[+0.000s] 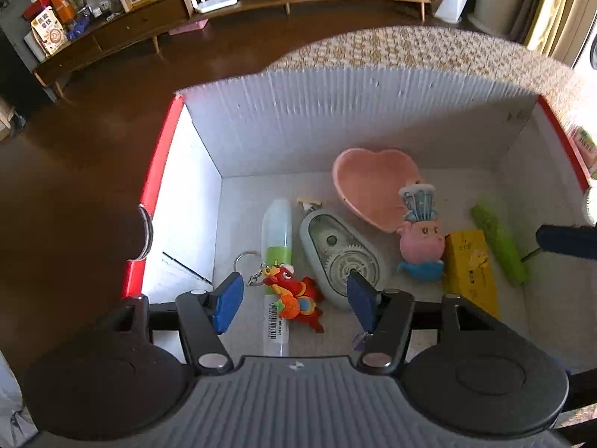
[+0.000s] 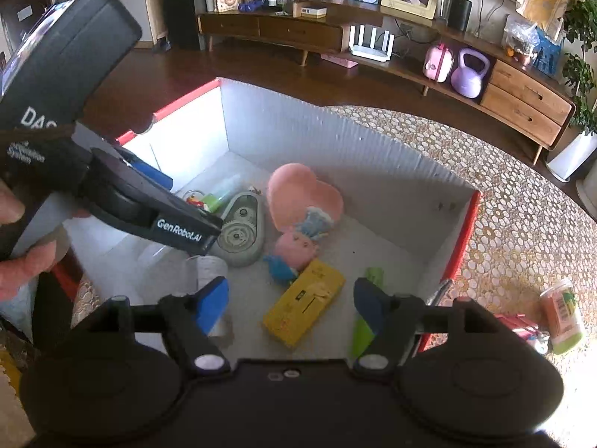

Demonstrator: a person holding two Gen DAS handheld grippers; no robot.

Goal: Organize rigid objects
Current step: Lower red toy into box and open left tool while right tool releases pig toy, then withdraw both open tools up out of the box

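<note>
Down inside the white box (image 1: pixel 283 112), the red dragon keyring (image 1: pixel 294 298) lay under the left claw (image 1: pixel 293 300), whose jaws gaped empty; the right claw (image 2: pixel 291 306) hung open above the yellow box (image 2: pixel 304 300).

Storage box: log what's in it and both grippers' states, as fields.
container: white storage box with red rims
contents: pink heart dish, teal tape dispenser, red dragon keychain, white-green tube, pig doll, yellow box, green stick
outside box: cup lying on patterned tablecloth
left gripper: open, above keychain
right gripper: open, nothing between pads, above yellow box
</note>
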